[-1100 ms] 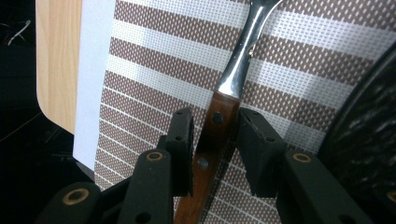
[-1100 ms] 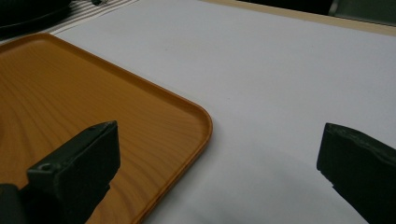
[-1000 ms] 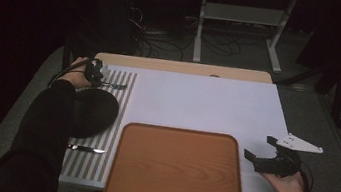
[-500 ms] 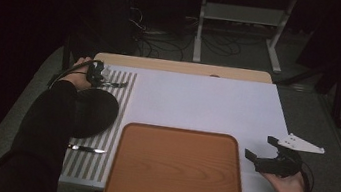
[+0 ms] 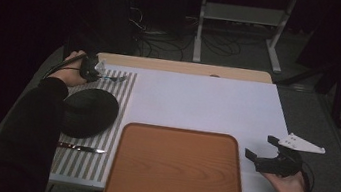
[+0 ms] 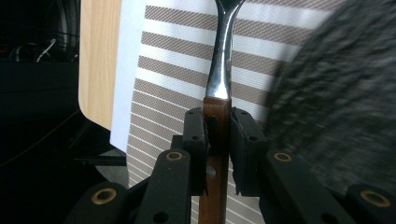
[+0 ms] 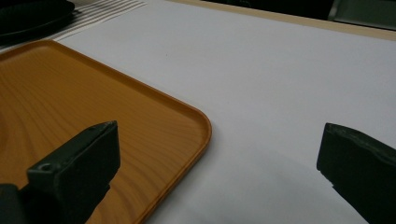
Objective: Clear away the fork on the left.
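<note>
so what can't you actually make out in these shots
- Utensil in the left gripper: its head is cut off by the top edge of the left gripper view, and is too small in the high view.
- Black plate: blurred and cropped in the left gripper view.
- Tray: cut off by the left and bottom edges of the right gripper view.

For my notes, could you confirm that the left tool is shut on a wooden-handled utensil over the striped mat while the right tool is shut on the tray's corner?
Not quite: the right tool is open and holds nothing; the right gripper view shows its jaws spread, the tray corner between them, untouched. The left tool is indeed shut on the utensil over the striped mat.
</note>
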